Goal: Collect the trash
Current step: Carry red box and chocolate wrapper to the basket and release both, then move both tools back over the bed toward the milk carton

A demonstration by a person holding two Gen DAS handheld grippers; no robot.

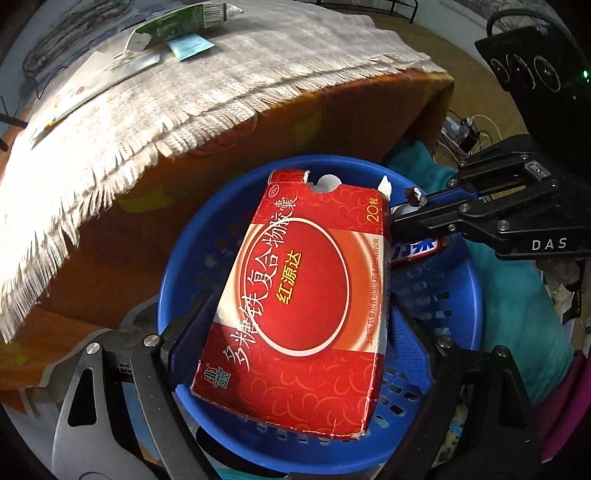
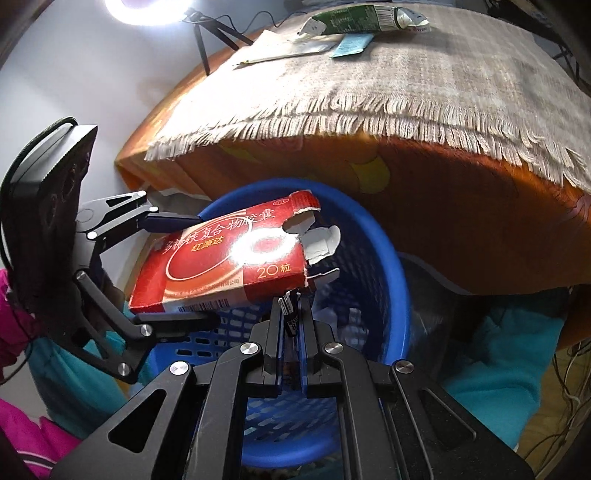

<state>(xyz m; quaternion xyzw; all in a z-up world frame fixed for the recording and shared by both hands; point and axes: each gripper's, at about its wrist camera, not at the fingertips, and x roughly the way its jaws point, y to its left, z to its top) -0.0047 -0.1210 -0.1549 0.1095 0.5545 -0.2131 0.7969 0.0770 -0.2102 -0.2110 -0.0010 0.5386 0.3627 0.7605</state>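
Note:
A red medicine box (image 1: 295, 295) with a torn top flap hangs tilted over a blue plastic basket (image 1: 177, 273). My left gripper (image 1: 301, 306) is shut on the box, one finger on each long side. In the right wrist view the left gripper (image 2: 195, 269) grips the same box (image 2: 221, 266) above the basket (image 2: 400, 280). My right gripper (image 2: 290, 299) is shut on a thin dark snack wrapper (image 2: 290, 314), just under the box's torn end. The left wrist view shows that right gripper (image 1: 406, 214) over the basket's right rim, with the wrapper (image 1: 417, 251) in its fingers.
Behind the basket stands a table under an orange cover and a fringed beige cloth (image 1: 221, 92). On it lie a green tube (image 2: 354, 16), a teal sachet (image 2: 351, 44) and a flat silver packet (image 1: 96, 81). Teal fabric (image 1: 517, 295) lies beside the basket. A ring light (image 2: 147, 7) shines at the back left.

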